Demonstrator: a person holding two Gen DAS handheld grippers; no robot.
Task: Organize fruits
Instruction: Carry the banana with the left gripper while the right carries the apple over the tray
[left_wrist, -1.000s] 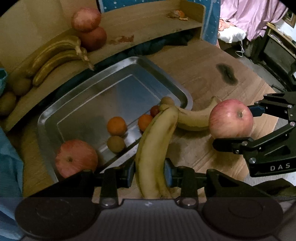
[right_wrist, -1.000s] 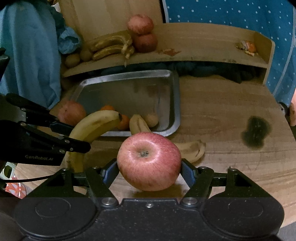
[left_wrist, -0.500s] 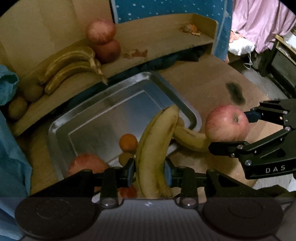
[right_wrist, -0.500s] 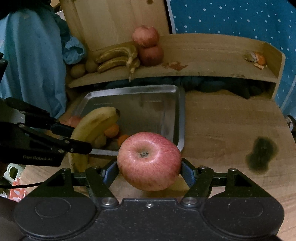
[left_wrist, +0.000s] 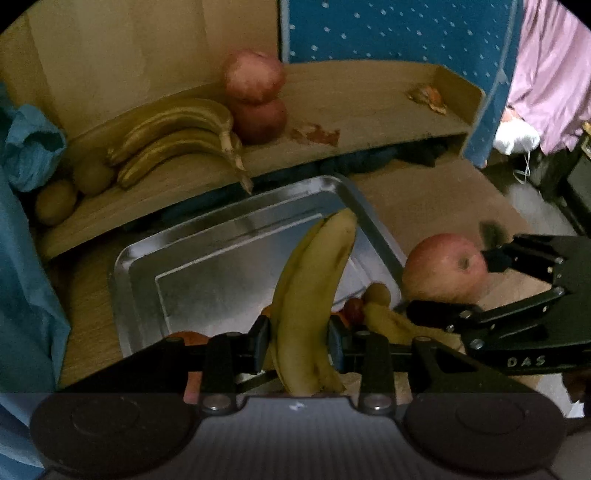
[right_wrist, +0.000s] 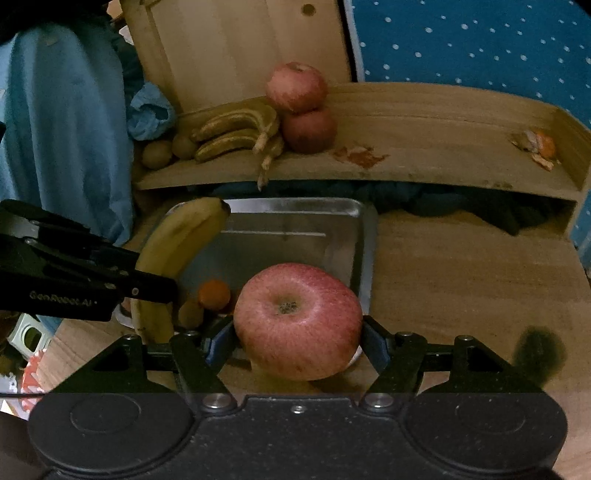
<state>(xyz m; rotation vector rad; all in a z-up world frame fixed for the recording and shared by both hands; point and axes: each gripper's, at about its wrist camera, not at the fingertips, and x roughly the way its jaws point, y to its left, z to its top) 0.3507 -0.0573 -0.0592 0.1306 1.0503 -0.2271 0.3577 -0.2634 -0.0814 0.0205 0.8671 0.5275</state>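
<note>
A: In the left wrist view, starting at far left of the frame: two kiwis (left_wrist: 55, 201) on the wooden shelf (left_wrist: 369, 147), then the shelf bananas (left_wrist: 173, 140) just beside, then two stacked apples (left_wrist: 256, 96) at upper centre. Any risk there?

B: Yes, at the stack. Upper apple resting only on the lower one. With one small knock from an arriving fruit, probably rolling off the shelf edge and down toward the metal tray (left_wrist: 122, 258)

A: Now lower centre: left gripper (left_wrist: 299, 328) pinching the held banana (left_wrist: 310, 288) low on its body, fingers pressed on both sides, long end pointing up over the tray

B: Gripped far from the middle, so possibly swinging or slipping between the pads. Ripe skin also easy to bruise. Better to lay it slowly beside the shelf bananas, not to drop it

A: At right of the frame: right gripper (right_wrist: 299, 339) closed around the red apple (right_wrist: 295, 317), near the tray's right corner

B: Round, smooth, held at two points only. With a quick turn, easy to slide out and fall on the small orange (right_wrist: 214, 293) in the tray. Also both grippers very near each other, so danger of bumping when reaching to the same part of the shelf together
</note>
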